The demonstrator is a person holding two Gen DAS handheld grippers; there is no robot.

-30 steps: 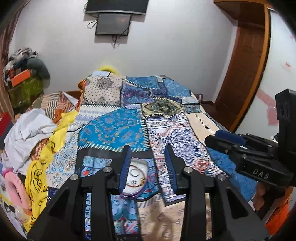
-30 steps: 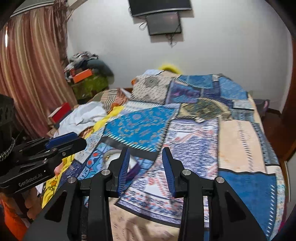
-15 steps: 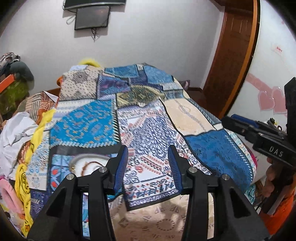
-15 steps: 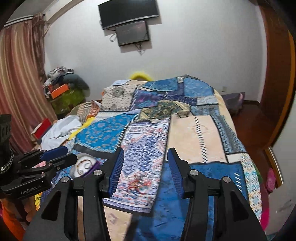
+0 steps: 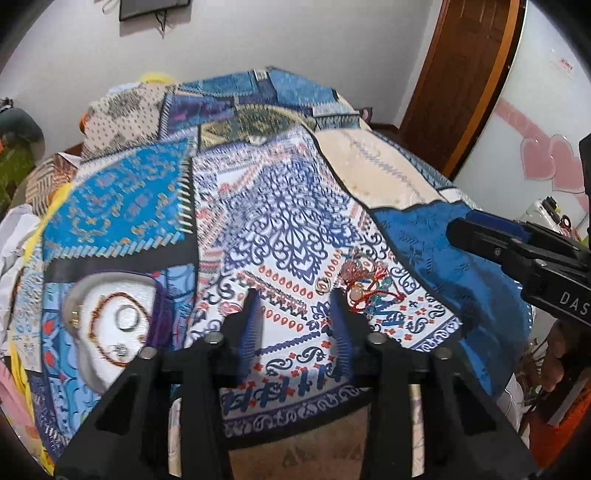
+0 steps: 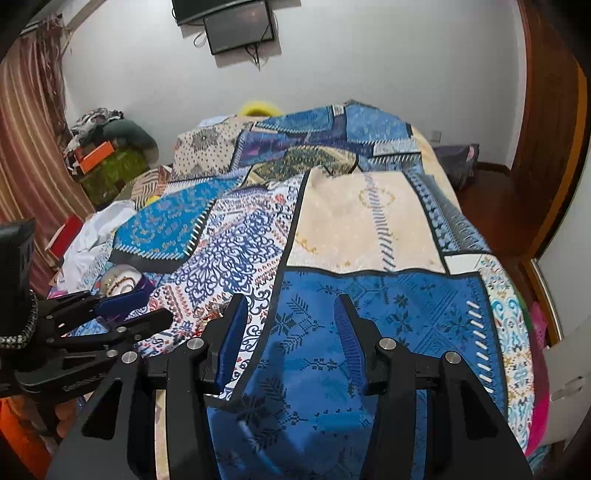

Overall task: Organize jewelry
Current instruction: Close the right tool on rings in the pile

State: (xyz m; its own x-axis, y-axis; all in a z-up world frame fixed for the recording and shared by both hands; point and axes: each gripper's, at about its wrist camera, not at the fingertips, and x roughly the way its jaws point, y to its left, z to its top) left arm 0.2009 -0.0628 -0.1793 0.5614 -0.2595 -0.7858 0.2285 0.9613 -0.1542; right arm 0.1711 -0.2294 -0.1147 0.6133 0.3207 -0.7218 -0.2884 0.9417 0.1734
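A white jewelry dish (image 5: 110, 332) with a purple rim lies on the patterned bedspread (image 5: 288, 221) at the left; a beaded bracelet (image 5: 107, 328) and rings lie in it. A tangle of red-corded jewelry (image 5: 369, 284) and a small ring (image 5: 323, 286) lie on the spread just beyond my left gripper (image 5: 295, 317), which is open and empty. My right gripper (image 6: 291, 321) is open and empty over the blue patch; it shows at the right of the left wrist view (image 5: 517, 251). The dish shows small in the right wrist view (image 6: 122, 282).
Piled clothes (image 6: 92, 236) and boxes (image 6: 96, 151) sit left of the bed by a curtain. A wooden door (image 5: 454, 81) and a wall with pink hearts (image 5: 546, 162) stand at the right. A screen (image 6: 240, 26) hangs on the far wall.
Both grippers have swung to the right and tilted down. The dish has slid to the left of the left view and the loose jewelry has come into sight ahead of the left fingers.
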